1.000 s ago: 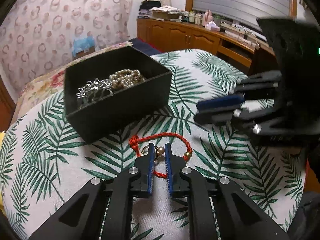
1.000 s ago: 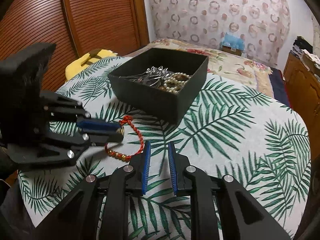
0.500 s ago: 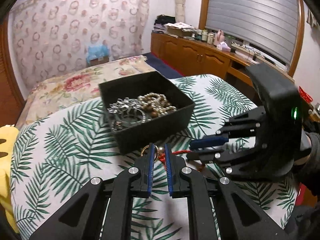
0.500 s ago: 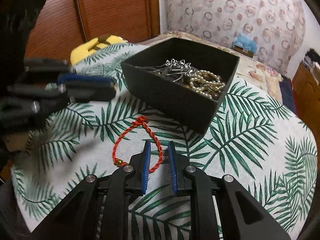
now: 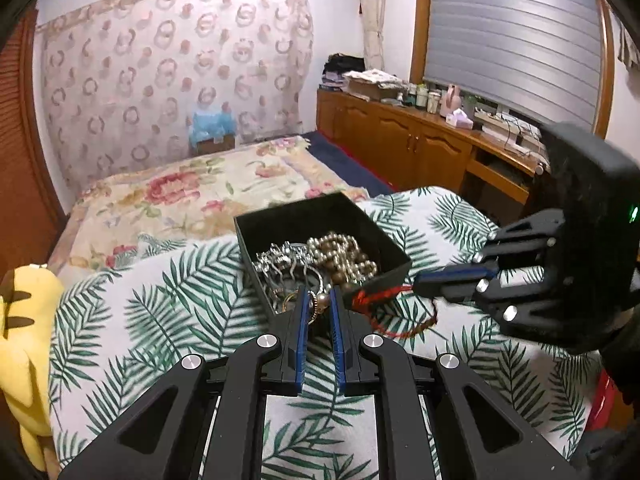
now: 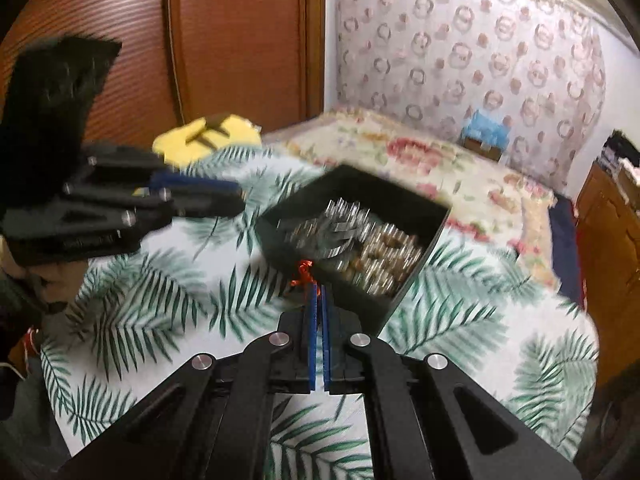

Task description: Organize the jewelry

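A black open box (image 5: 288,210) on the palm-leaf tablecloth holds a pearl necklace (image 5: 344,252) and silver pieces (image 5: 280,260). My left gripper (image 5: 318,296) hovers at the box's near edge, shut on a small gold ring with a bead (image 5: 316,307). From the right, my right gripper (image 5: 419,282) has its jaws closing tight on a red cord bracelet (image 5: 400,330), which hangs beside the box's corner. In the blurred right wrist view, the red cord (image 6: 303,274) pokes out from the pinched right gripper (image 6: 318,292), just before the box (image 6: 360,306). The left gripper (image 6: 236,200) is at the left.
The round table (image 5: 160,300) is draped in a white cloth with green leaves. A yellow plush toy (image 5: 24,340) lies at its left edge. Behind are a bed with a floral cover (image 5: 180,188), wooden cabinets (image 5: 400,136) and a wooden wardrobe door (image 6: 240,40).
Both grippers rose and came closer to the box. The right gripper closed on the red bracelet and lifted it off the cloth. The left kept its grip on the ring.
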A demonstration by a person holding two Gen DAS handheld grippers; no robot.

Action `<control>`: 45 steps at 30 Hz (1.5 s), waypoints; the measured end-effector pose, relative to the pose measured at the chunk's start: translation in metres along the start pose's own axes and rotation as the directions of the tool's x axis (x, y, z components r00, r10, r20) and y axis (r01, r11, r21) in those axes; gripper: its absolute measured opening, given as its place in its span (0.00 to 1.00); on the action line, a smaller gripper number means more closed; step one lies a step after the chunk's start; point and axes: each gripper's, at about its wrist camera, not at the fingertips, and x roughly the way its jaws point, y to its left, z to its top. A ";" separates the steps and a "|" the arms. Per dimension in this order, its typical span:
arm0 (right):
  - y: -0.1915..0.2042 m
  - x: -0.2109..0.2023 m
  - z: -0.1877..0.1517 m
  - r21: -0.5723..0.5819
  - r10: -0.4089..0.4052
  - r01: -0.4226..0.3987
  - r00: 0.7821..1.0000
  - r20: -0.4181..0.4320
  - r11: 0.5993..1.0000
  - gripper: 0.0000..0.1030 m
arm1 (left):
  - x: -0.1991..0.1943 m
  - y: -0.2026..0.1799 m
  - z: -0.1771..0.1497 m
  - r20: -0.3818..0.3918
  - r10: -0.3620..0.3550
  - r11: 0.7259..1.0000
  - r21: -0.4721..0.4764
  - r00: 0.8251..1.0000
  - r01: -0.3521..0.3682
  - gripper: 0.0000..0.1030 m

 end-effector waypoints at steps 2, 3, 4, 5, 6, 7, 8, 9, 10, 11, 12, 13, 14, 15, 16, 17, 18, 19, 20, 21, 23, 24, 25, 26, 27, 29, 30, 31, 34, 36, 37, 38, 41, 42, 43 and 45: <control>-0.006 -0.006 0.012 0.002 -0.014 0.014 0.999 0.029 1.000 0.03 | 0.000 0.003 0.005 0.008 0.003 1.000 -0.003 1.000 -0.003 0.09; -0.009 -0.008 0.017 0.003 -0.019 0.019 0.999 0.042 1.000 0.03 | 0.001 0.004 0.007 0.010 0.005 1.000 -0.005 1.000 -0.005 0.09; -0.012 -0.009 0.023 0.004 -0.026 0.025 0.998 0.054 1.000 0.03 | 0.002 0.005 0.008 0.012 0.007 1.000 -0.007 1.000 -0.007 0.09; -0.014 -0.009 0.028 0.004 -0.030 0.030 0.998 0.063 1.000 0.03 | 0.003 0.007 0.010 0.012 0.009 1.000 -0.009 1.000 -0.009 0.09; -0.016 -0.007 0.032 0.005 -0.033 0.032 0.997 0.067 0.999 0.03 | 0.005 0.009 0.012 0.013 0.010 1.000 -0.014 1.000 -0.010 0.09; -0.018 -0.005 0.035 0.008 -0.035 0.034 0.997 0.071 0.999 0.03 | 0.006 0.010 0.014 0.014 0.011 1.000 -0.017 1.000 -0.010 0.09; -0.020 -0.002 0.039 0.011 -0.035 0.034 0.997 0.075 0.999 0.03 | 0.008 0.012 0.016 0.014 0.013 1.000 -0.020 1.000 -0.012 0.09; -0.022 0.002 0.041 0.014 -0.035 0.034 0.997 0.075 0.999 0.03 | 0.009 0.012 0.018 0.014 0.015 1.000 -0.020 1.000 -0.015 0.09; -0.025 0.006 0.043 0.017 -0.039 0.038 0.997 0.072 0.999 0.04 | 0.011 0.014 0.020 0.015 0.019 1.000 -0.020 1.000 -0.019 0.09; -0.028 0.011 0.044 0.023 -0.045 0.044 0.996 0.071 0.999 0.04 | 0.014 0.014 0.022 0.015 0.022 1.000 -0.021 1.000 -0.022 0.09; -0.031 0.015 0.045 0.032 -0.039 0.037 0.997 0.070 0.999 0.04 | 0.016 0.015 0.023 0.015 0.023 1.000 -0.021 1.000 -0.023 0.09; -0.032 0.019 0.043 0.041 -0.030 0.028 0.997 0.065 0.999 0.04 | 0.018 0.016 0.025 0.015 0.025 0.999 -0.021 1.000 -0.025 0.09; -0.034 0.023 0.042 0.050 -0.029 0.026 0.998 0.059 0.998 0.04 | 0.021 0.016 0.028 0.014 0.027 0.999 -0.020 1.000 -0.027 0.09; -0.036 0.025 0.042 0.056 -0.035 0.032 0.998 0.057 0.998 0.08 | 0.023 0.017 0.030 0.014 0.028 0.999 -0.020 1.000 -0.027 0.09; -0.039 0.026 0.042 0.064 -0.034 0.031 0.998 0.058 0.997 0.17 | 0.026 0.017 0.032 0.012 0.029 0.999 -0.021 0.999 -0.029 0.09; -0.041 0.027 0.041 0.071 -0.033 0.029 0.998 0.061 0.997 0.20 | 0.028 0.017 0.034 0.012 0.030 0.999 -0.021 0.999 -0.029 0.09; -0.043 0.026 0.040 0.077 -0.037 0.032 0.997 0.067 0.996 0.22 | 0.026 0.017 0.032 0.012 0.028 0.999 -0.021 1.000 -0.028 0.09; -0.044 0.025 0.038 0.081 -0.046 0.040 0.996 0.070 0.996 0.22 | 0.028 0.018 0.033 0.010 0.028 0.999 -0.021 1.000 -0.028 0.09; -0.045 0.025 0.037 0.084 -0.050 0.044 0.996 0.071 0.995 0.22 | 0.031 0.018 0.035 0.008 0.028 0.999 -0.022 1.000 -0.028 0.09; -0.047 0.024 0.036 0.090 -0.054 0.048 0.996 0.072 0.995 0.22 | 0.034 0.018 0.036 0.006 0.027 0.999 -0.022 1.000 -0.027 0.09; -0.051 0.021 0.033 0.100 -0.066 0.058 0.995 0.071 0.993 0.22 | 0.040 0.018 0.040 0.001 0.028 0.999 -0.024 1.000 -0.028 0.09; -0.052 0.020 0.031 0.102 -0.069 0.062 0.995 0.071 0.993 0.22 | 0.043 0.019 0.040 0.000 0.029 0.999 -0.026 1.000 -0.029 0.09; -0.053 0.018 0.029 0.104 -0.073 0.066 0.995 0.071 0.992 0.22 | 0.045 0.018 0.041 -0.003 0.030 0.999 -0.027 1.000 -0.030 0.09; -0.053 0.017 0.027 0.106 -0.077 0.070 0.994 0.071 0.992 0.22 | 0.048 0.019 0.042 -0.007 0.033 0.999 -0.030 0.999 -0.033 0.09; -0.054 0.016 0.025 0.108 -0.080 0.072 0.994 0.071 0.992 0.22 | 0.050 0.019 0.043 -0.009 0.036 0.999 -0.033 0.999 -0.036 0.09; -0.054 0.012 0.022 0.116 -0.085 0.076 0.994 0.073 0.990 0.22 | 0.053 0.020 0.043 -0.011 0.043 0.998 -0.044 0.999 -0.043 0.10; -0.055 0.010 0.020 0.121 -0.088 0.079 0.993 0.074 0.990 0.22 | 0.053 0.021 0.043 -0.012 0.045 0.998 -0.049 0.999 -0.046 0.12; -0.055 0.009 0.018 0.125 -0.090 0.081 0.993 0.075 0.989 0.22 | 0.054 0.021 0.042 -0.015 0.050 0.997 -0.054 0.999 -0.051 0.14; -0.054 0.003 0.011 0.148 -0.103 0.090 0.992 0.079 0.985 0.22 | 0.051 0.019 0.037 -0.014 0.061 0.996 -0.057 0.998 -0.062 0.24; -0.054 0.000 0.008 0.161 -0.109 0.095 0.991 0.082 0.982 0.22 | 0.048 0.017 0.034 -0.015 0.067 0.996 -0.059 0.998 -0.067 0.32; -0.052 -0.002 0.005 0.169 -0.116 0.100 0.990 0.084 0.980 0.22 | 0.045 0.016 0.032 -0.015 0.070 0.996 -0.061 0.997 -0.071 0.33; -0.052 -0.003 0.004 0.175 -0.120 0.104 0.989 0.086 0.979 0.22 | 0.042 0.015 0.030 -0.013 0.074 0.995 -0.065 0.997 -0.075 0.36; -0.046 -0.008 -0.001 0.198 -0.134 0.113 0.986 0.094 0.974 0.24 | 0.033 0.014 0.026 -0.008 0.093 0.993 -0.074 0.996 -0.094 0.61; -0.043 -0.011 -0.002 0.204 -0.142 0.120 0.985 0.096 0.972 0.30 | 0.028 0.013 0.024 -0.004 0.105 0.992 -0.077 0.994 -0.105 0.68; -0.040 -0.015 -0.004 0.210 -0.150 0.126 0.983 0.103 0.969 0.36 | 0.023 0.011 0.022 0.001 0.110 0.991 -0.080 0.994 -0.110 0.71; -0.035 -0.019 -0.007 0.222 -0.162 0.134 0.981 0.111 0.966 0.43 | 0.014 0.009 0.019 0.010 0.116 0.989 -0.092 0.993 -0.115 0.82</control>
